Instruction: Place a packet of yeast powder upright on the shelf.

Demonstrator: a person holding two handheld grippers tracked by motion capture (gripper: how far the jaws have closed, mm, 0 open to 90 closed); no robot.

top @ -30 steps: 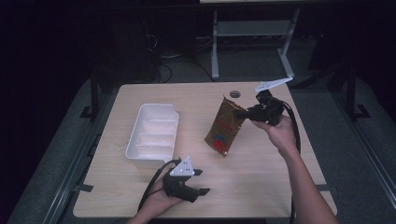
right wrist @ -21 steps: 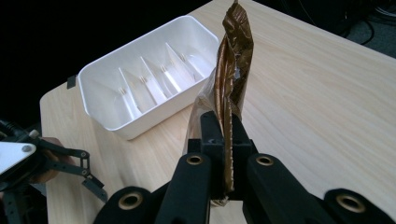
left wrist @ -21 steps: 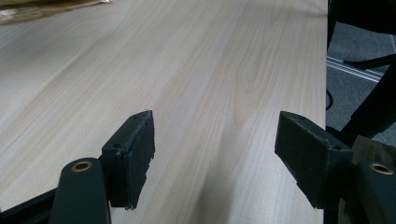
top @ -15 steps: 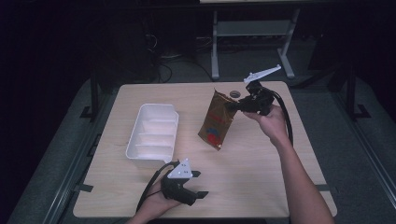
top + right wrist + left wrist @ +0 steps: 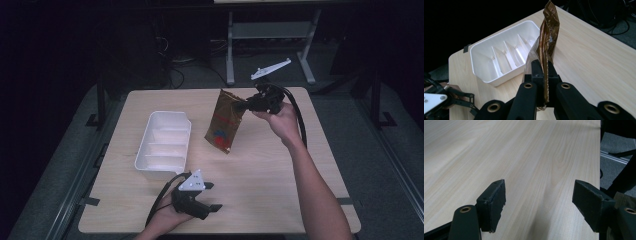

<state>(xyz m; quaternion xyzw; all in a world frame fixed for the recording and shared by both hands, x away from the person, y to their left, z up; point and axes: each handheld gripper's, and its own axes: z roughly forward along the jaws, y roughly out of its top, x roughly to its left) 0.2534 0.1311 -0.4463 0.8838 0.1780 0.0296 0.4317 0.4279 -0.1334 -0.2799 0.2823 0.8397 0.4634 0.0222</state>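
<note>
1. A light wooden table [image 5: 280,170] sits before us in a dark room.
2. Our right gripper [image 5: 248,105] is clamped on the top edge of a brown foil snack bag [image 5: 225,122], which hangs tilted in the air above the table.
3. A white divided tray [image 5: 165,145] lies just left of the bag.
4. Our left gripper [image 5: 212,197] rests near the table's front edge, jaws wide apart and empty.
</note>
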